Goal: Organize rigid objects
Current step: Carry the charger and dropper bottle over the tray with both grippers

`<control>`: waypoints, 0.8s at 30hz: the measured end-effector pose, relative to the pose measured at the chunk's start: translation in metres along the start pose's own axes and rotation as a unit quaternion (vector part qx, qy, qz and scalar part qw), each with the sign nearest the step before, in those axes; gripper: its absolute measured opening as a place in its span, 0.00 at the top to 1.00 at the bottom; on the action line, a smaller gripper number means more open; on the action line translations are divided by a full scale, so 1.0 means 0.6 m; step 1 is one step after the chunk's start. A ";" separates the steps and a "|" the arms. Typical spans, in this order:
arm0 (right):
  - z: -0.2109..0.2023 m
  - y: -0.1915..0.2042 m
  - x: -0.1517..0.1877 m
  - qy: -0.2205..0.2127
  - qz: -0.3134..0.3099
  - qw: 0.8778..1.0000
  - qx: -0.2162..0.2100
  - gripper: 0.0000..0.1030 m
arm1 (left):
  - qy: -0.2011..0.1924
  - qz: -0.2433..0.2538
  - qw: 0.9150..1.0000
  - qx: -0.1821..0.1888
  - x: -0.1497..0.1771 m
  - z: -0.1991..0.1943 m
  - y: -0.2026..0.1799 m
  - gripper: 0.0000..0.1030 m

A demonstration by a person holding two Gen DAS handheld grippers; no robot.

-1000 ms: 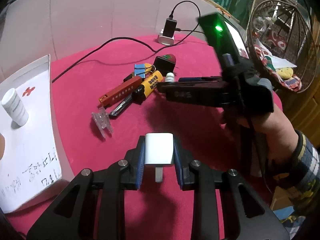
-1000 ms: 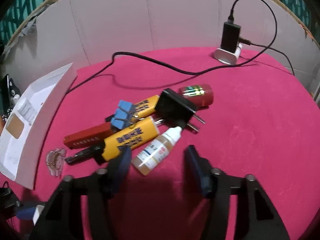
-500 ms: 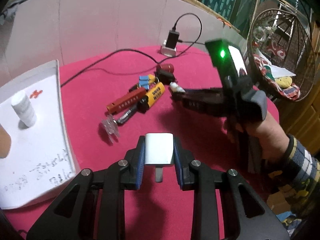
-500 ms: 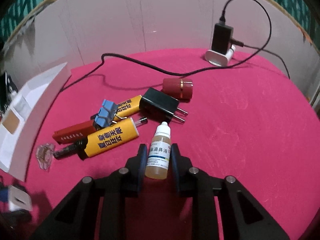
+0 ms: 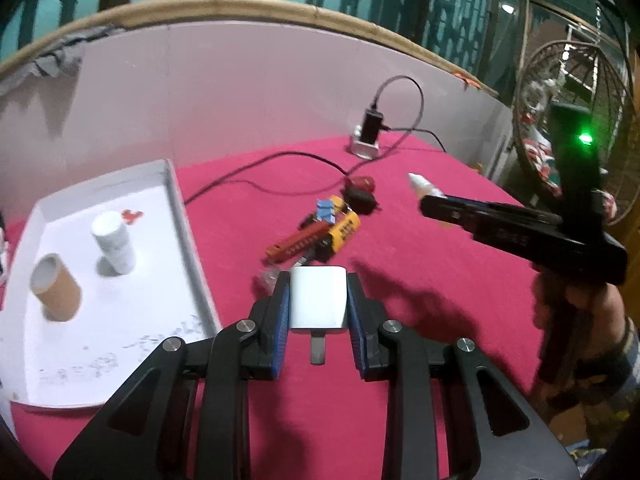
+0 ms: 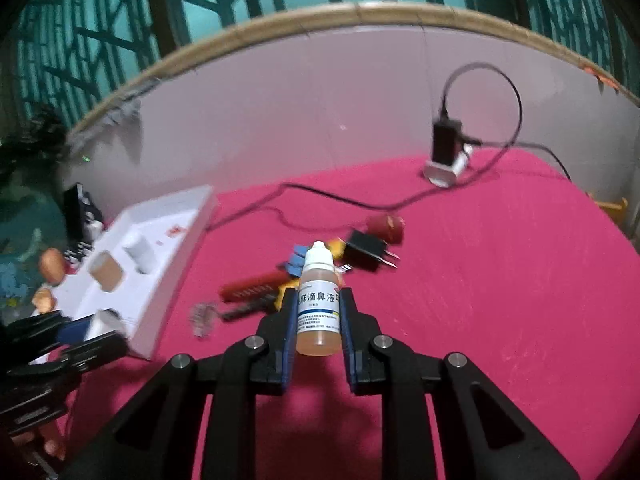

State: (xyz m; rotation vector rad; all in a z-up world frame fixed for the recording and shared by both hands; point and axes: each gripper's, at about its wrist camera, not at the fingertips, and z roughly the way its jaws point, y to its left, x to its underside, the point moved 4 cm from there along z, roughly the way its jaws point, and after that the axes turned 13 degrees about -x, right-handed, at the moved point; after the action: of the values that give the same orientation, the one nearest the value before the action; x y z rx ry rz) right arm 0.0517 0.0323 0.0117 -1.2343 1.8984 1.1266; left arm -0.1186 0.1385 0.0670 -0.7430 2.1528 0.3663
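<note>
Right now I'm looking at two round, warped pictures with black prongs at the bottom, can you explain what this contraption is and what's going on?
No robot here: a person holds a handheld gripper in each hand, and each carries a wide-angle camera looking forward along its jaws. One picture comes from the left gripper, shut on a white plug adapter. The other comes from the right gripper, shut on a small dropper bottle of amber liquid. Each gripper also shows at the edge of the other's picture. Below is a table with a red cloth. On it lie a pile of small items, among them a black plug, yellow tubes and blue clips, and a white tray holding a cardboard tube and a white cylinder.
</note>
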 end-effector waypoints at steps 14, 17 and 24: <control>0.002 0.069 -0.008 0.004 -0.035 0.999 -0.037 0.82 | -0.038 -0.067 0.994 -0.072 0.001 -0.035 0.107 0.75; 0.006 0.076 -0.010 0.009 -0.034 0.998 -0.047 0.82 | -0.042 -0.083 0.992 -0.081 0.004 -0.041 0.131 0.75; 0.023 0.115 -0.016 0.021 -0.056 0.996 -0.060 0.82 | -0.051 -0.117 0.987 -0.101 0.013 -0.059 0.187 0.75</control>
State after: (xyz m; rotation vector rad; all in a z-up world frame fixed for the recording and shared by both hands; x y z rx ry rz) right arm -0.0079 0.0626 0.0361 -1.4233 1.7892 1.1783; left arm -0.2136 0.2062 0.0845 -1.0587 1.9256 0.4911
